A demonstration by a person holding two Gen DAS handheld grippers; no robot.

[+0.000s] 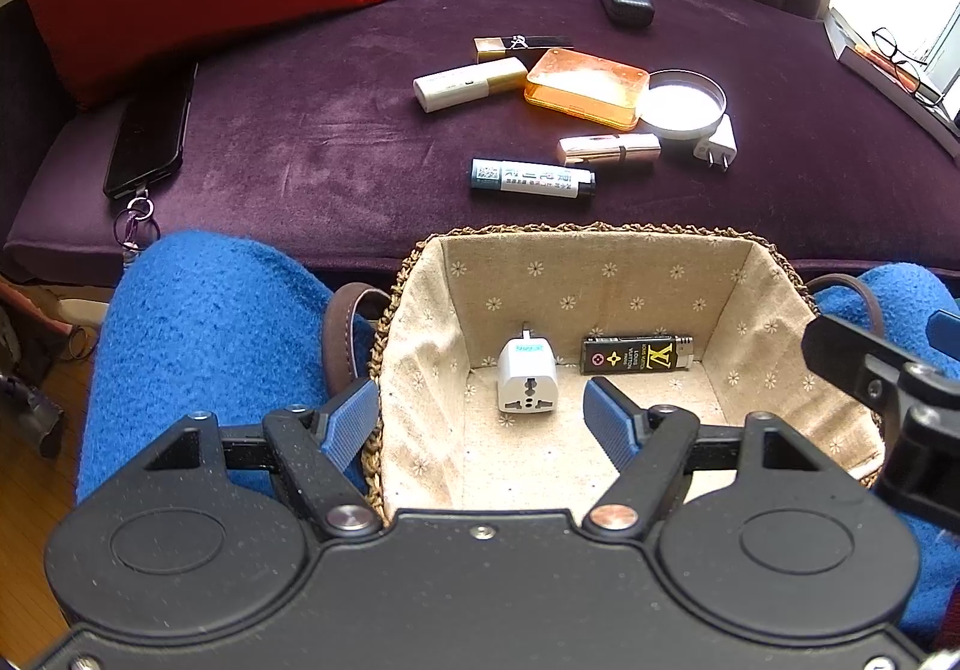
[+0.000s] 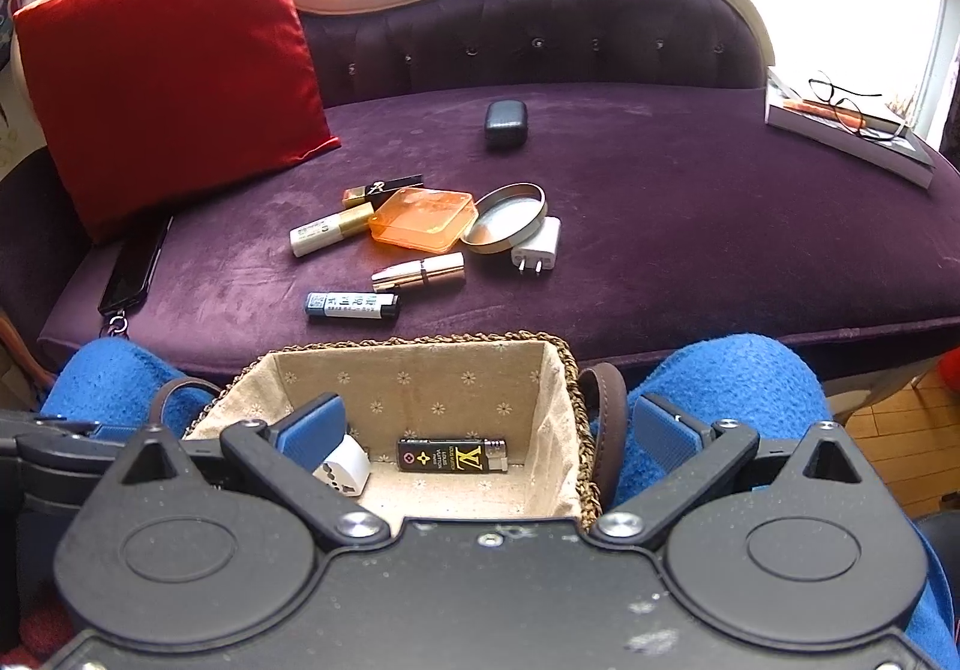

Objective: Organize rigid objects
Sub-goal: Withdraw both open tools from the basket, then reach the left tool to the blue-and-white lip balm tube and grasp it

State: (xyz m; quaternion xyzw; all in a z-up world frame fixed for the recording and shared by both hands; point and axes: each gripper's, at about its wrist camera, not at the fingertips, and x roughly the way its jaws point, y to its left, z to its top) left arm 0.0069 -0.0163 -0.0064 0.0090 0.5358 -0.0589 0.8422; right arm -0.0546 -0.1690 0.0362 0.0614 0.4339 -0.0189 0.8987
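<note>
Nearest, the left gripper (image 1: 480,418) and the right gripper (image 2: 489,430) are held with their ribbed blue pads spread and nothing pinched, above a woven basket (image 1: 384,346) lined with flower-printed beige cloth and rested on blue fleece-covered knees. Inside, a blocky white travel adapter (image 1: 527,375) is stood with its socket face toward the cameras, beside a glossy black lighter (image 1: 637,355) laid crosswise against the far wall. Beyond, on the purple velvet seat (image 1: 300,142), a labelled dark lighter (image 1: 533,179), a pink lipstick tube (image 1: 609,148) and a translucent orange case (image 1: 587,81) are laid roughly crosswise.
</note>
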